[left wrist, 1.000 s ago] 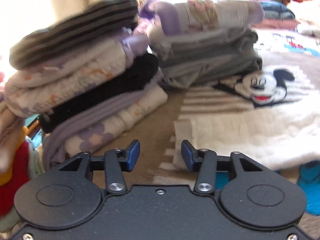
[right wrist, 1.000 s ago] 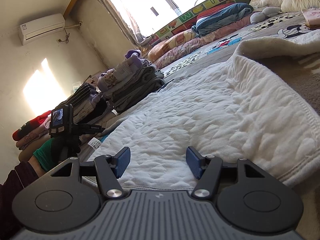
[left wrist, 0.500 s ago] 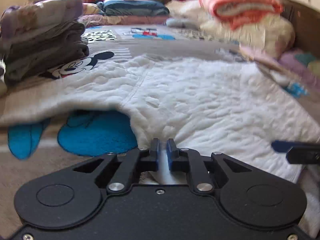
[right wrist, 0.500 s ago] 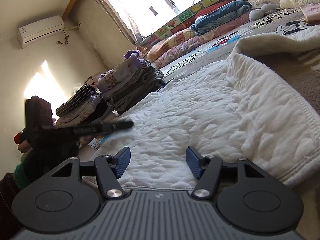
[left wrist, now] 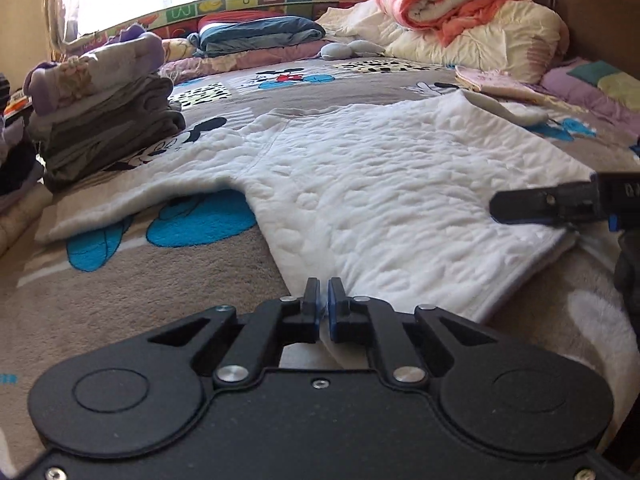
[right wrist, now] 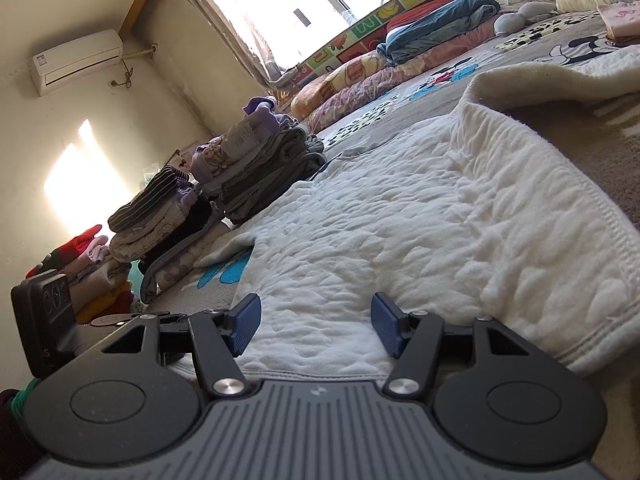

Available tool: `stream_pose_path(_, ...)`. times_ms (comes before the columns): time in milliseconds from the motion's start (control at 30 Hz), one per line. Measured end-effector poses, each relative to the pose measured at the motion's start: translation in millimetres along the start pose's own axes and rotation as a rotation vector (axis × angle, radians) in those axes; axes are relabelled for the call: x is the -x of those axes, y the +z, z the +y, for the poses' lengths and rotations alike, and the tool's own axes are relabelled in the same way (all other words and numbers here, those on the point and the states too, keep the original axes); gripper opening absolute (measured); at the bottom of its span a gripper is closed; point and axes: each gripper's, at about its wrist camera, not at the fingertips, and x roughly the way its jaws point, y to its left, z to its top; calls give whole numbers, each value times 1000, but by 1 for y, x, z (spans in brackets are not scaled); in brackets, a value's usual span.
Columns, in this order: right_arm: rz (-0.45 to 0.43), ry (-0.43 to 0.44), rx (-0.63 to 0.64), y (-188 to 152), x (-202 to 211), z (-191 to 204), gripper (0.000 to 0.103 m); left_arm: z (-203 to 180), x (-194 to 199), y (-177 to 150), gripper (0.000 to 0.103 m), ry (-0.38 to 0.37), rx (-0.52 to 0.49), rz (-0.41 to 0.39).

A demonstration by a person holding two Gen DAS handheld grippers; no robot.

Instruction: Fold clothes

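A white quilted garment (left wrist: 380, 184) lies spread flat on the grey cartoon-print bedspread (left wrist: 132, 280), one sleeve reaching left. My left gripper (left wrist: 324, 308) is shut on the garment's near hem at its left corner. My right gripper (right wrist: 316, 328) is open, its blue pads either side of the same garment's (right wrist: 400, 240) near edge, low over the bed. The right gripper also shows at the right edge of the left wrist view (left wrist: 560, 204), and the left gripper's body shows at the left of the right wrist view (right wrist: 44, 320).
Stacks of folded clothes (left wrist: 104, 124) stand at the left (right wrist: 260, 168), with a second stack (right wrist: 160, 220) beyond. Pillows and a pink duvet (left wrist: 460, 4) lie at the bed's head. Folded bedding (left wrist: 256, 32) sits under the window.
My left gripper swung from facing the folded stacks to the white garment's near hem and shut on it. The right gripper stayed open at the garment's edge.
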Motion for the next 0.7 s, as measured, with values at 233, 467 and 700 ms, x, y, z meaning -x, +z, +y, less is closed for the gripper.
stream_pose_path(233,-2,2,-1,0,0,0,61,-15,18,-17,4,33,-64,17)
stream_pose_path(467,-1,-5,6,-1,0,2,61,4,29,-9,5,-62,-12,74)
stream_pose_path(700,-10,-7,13,-2,2,3,61,47,42,22,7,-12,192,-16)
